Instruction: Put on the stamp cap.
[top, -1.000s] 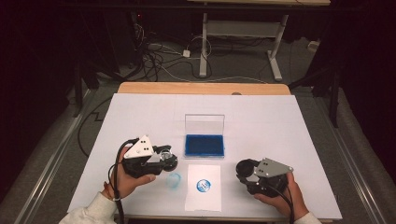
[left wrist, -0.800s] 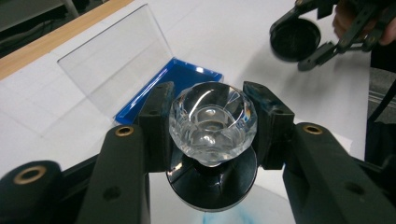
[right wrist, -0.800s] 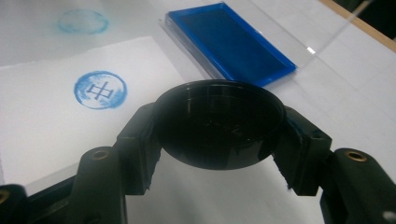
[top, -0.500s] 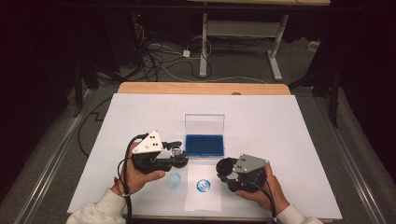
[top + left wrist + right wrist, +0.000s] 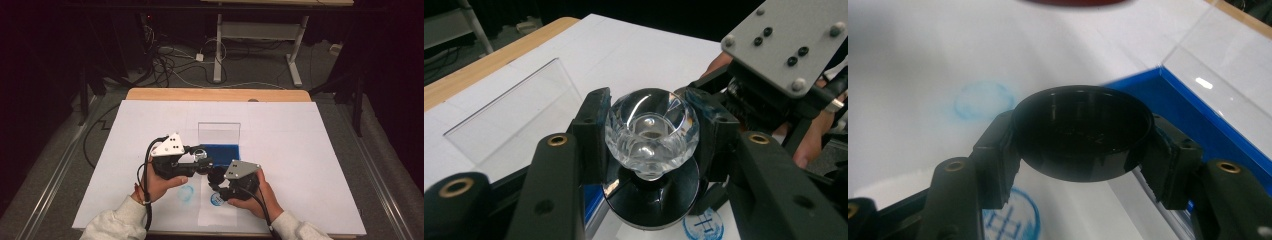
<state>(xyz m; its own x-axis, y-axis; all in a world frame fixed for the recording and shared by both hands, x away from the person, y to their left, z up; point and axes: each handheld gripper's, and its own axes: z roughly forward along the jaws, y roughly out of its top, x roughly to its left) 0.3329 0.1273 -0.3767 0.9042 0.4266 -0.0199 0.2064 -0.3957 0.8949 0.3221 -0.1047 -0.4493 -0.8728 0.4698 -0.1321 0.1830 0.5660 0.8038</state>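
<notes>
Two grippers meet just in front of the blue ink pad: the left gripper clamps a clear faceted stamp handle, while the right gripper clasps a black round cap directly beneath the handle.

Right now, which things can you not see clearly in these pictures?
- Stamp's printing face: left gripper view, under its black base.
- Black cap's inside: right gripper view, too dark.
- Blue print: right gripper view, cut by the bottom edge.
- Ink pad: high view, partly behind the left gripper.
</notes>
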